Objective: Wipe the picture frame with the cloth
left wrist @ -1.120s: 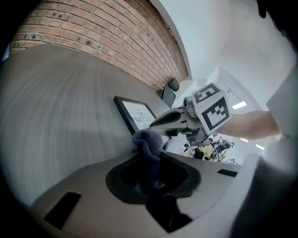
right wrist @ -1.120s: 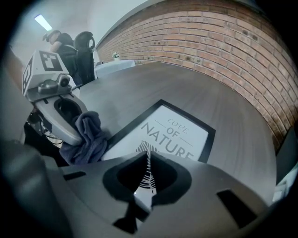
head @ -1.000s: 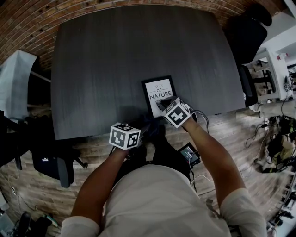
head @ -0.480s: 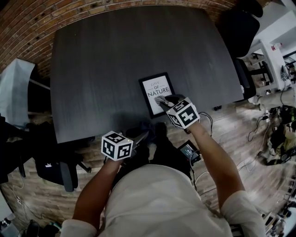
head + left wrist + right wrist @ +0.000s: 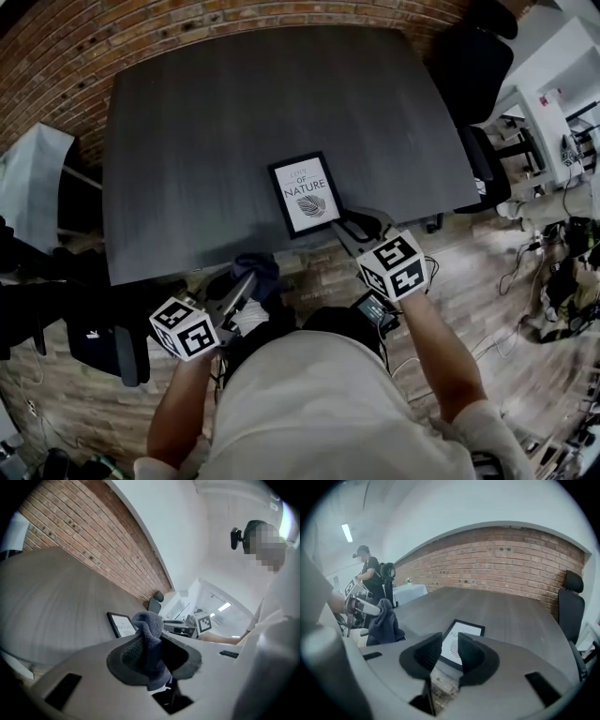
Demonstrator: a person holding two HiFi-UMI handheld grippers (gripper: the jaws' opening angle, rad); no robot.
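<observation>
The black picture frame [image 5: 306, 194] with a white "NATURE" print lies flat near the front edge of the dark table [image 5: 234, 112]. My left gripper [image 5: 249, 278] is off the table's near edge, shut on a bunched blue-grey cloth [image 5: 258, 269]; the cloth [image 5: 147, 637] sticks up out of its jaws, with the frame [image 5: 121, 624] beyond. My right gripper [image 5: 352, 225] hangs just off the frame's near right corner. Its jaws are apart and closing, with nothing between them. In the right gripper view the frame [image 5: 465, 631] shows past the fingertips, and the cloth [image 5: 384, 623] is at the left.
Black office chairs stand at the table's far right [image 5: 469, 66] and near left [image 5: 122, 342]. A brick wall [image 5: 187, 23] runs behind the table. A small screen device [image 5: 380, 307] and cables [image 5: 553, 281] lie on the wooden floor. A person in dark clothes [image 5: 370, 578] stands at a distance.
Both grippers have drawn back from the table toward my body. The right one left the frame's near edge; the left one carried the cloth back and to the left.
</observation>
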